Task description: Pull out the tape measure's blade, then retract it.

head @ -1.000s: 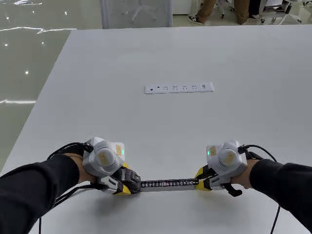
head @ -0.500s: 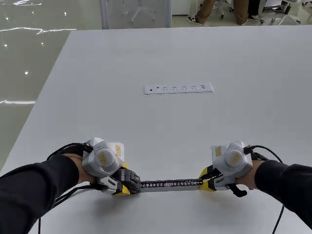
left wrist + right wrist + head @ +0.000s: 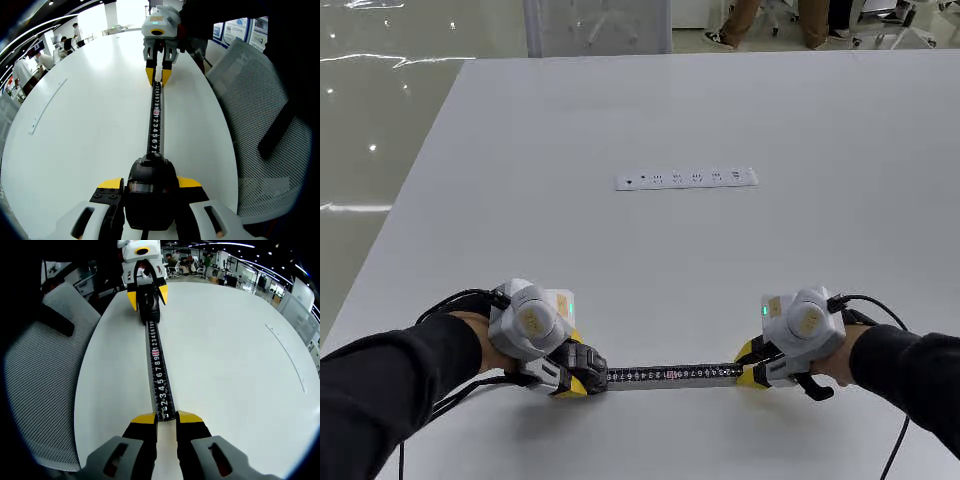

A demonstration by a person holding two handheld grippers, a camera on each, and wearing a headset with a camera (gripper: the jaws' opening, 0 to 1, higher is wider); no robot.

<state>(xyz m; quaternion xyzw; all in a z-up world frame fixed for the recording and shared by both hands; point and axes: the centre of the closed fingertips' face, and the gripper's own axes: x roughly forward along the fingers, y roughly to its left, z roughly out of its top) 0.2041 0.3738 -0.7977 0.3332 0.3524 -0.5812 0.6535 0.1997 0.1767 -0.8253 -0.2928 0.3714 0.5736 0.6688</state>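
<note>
Both clamped tight: left gripper (image 3: 578, 368) on the tape measure (image 3: 151, 195), right gripper (image 3: 748, 365) on the end of its blade (image 3: 159, 371).

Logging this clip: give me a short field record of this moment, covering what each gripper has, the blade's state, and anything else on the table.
left gripper: shut on the tape measure case
right gripper: shut on the blade at its tip
blade state: pulled out, straight between the two grippers, numbers facing up
other item: power strip, flat on the table, farther away, apart from both grippers
task stage: blade out, not yet retracted
</note>
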